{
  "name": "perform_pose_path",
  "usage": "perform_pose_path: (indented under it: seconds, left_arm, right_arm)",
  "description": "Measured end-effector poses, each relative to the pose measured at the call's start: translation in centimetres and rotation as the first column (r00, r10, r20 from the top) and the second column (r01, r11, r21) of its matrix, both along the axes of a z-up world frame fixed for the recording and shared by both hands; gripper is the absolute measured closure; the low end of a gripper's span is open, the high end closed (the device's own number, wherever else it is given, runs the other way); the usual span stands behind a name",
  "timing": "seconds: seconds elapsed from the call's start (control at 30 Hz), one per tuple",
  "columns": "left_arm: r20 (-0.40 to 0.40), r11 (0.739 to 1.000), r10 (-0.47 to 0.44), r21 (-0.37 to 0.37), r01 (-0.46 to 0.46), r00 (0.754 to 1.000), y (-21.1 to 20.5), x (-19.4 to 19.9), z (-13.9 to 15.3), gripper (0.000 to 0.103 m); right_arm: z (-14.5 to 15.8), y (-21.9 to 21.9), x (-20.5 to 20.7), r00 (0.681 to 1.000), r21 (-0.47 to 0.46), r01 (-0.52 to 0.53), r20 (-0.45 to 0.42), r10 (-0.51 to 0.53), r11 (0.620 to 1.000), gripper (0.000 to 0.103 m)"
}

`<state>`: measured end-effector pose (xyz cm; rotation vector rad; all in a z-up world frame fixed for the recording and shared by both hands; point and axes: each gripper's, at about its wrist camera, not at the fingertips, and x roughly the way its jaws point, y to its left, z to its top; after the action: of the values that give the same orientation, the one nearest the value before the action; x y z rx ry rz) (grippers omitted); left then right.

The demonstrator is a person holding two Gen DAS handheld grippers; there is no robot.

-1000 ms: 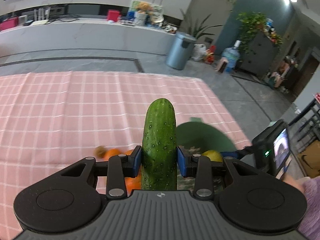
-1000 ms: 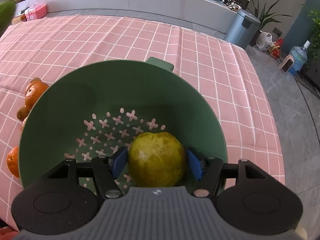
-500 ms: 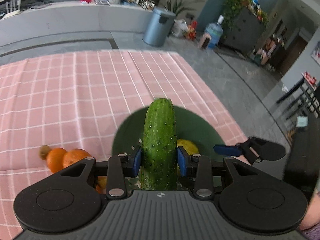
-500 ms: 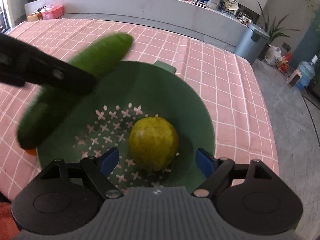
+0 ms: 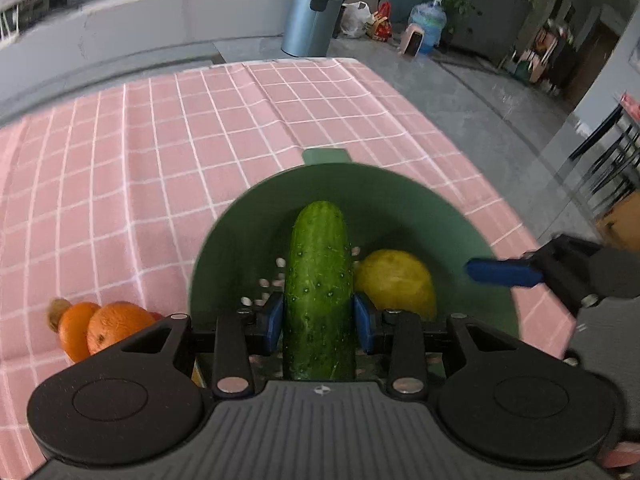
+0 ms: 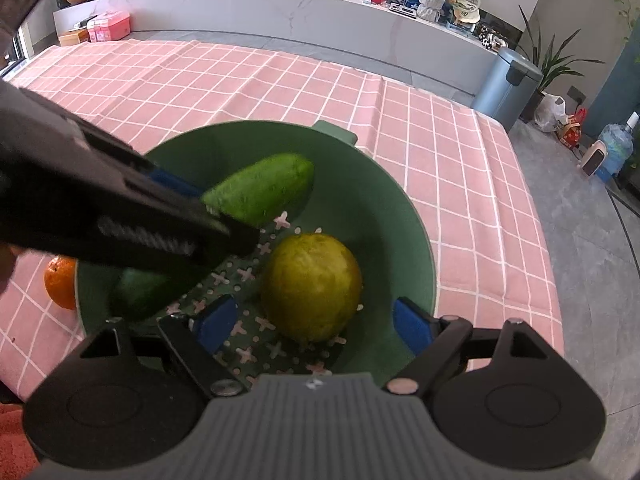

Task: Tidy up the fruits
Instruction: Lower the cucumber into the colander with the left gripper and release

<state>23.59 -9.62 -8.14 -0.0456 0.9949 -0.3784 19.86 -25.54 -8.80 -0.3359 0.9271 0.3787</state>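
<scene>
A green strainer bowl [image 5: 400, 200] [image 6: 380, 200] stands on the pink checked cloth. My left gripper [image 5: 319, 322] is shut on a dark green cucumber [image 5: 320, 280] [image 6: 260, 190], held lengthwise and tilted down inside the bowl, left of a yellow-green round fruit [image 5: 396, 282] [image 6: 312, 286]. That fruit rests on the bowl's perforated floor. My right gripper [image 6: 312, 322] hovers over the bowl's near rim, its jaws opening. The fruit lies between the blue pads [image 6: 412, 324] with a gap on each side. One right finger [image 5: 504, 272] shows in the left wrist view.
Oranges [image 5: 104, 328] [image 6: 60, 282] and a small brown fruit [image 5: 56, 308] lie on the cloth just left of the bowl. The table's right edge [image 6: 532, 216] drops to a grey floor with a metal bin [image 5: 312, 20]. Bare cloth stretches behind the bowl.
The left gripper brought the cucumber down and to the right, into the bowl. The right gripper's jaws spread off the yellow-green fruit, which now sits free on the bowl floor.
</scene>
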Motion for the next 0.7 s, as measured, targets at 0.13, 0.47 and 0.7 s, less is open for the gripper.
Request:
perform_pose_path:
  seconds: [0.13,0.47,0.7]
  left_arm:
    - [0.010,0.999,-0.016,0.039,0.015,1.000,-0.3,-0.1,0.0,0.061]
    - [0.018,0.986,-0.102,0.131,0.098,0.995,-1.2,-0.9,-0.1,0.048]
    - [0.061,0.989,-0.103,0.114,0.095,0.993,0.1,-2.5,2.1,0.043]
  right_arm:
    - [-0.1,0.1,-0.2,1.000,-0.009,-0.004,0.008,0.004,1.000,0.020]
    - [0.3,0.5,-1.0,0.999,-0.021,-0.005,0.033,0.005,1.000,0.012]
    - [1.4,0.8,-2.3,0.997,-0.042,0.019,0.072,-0.016,0.999,0.012]
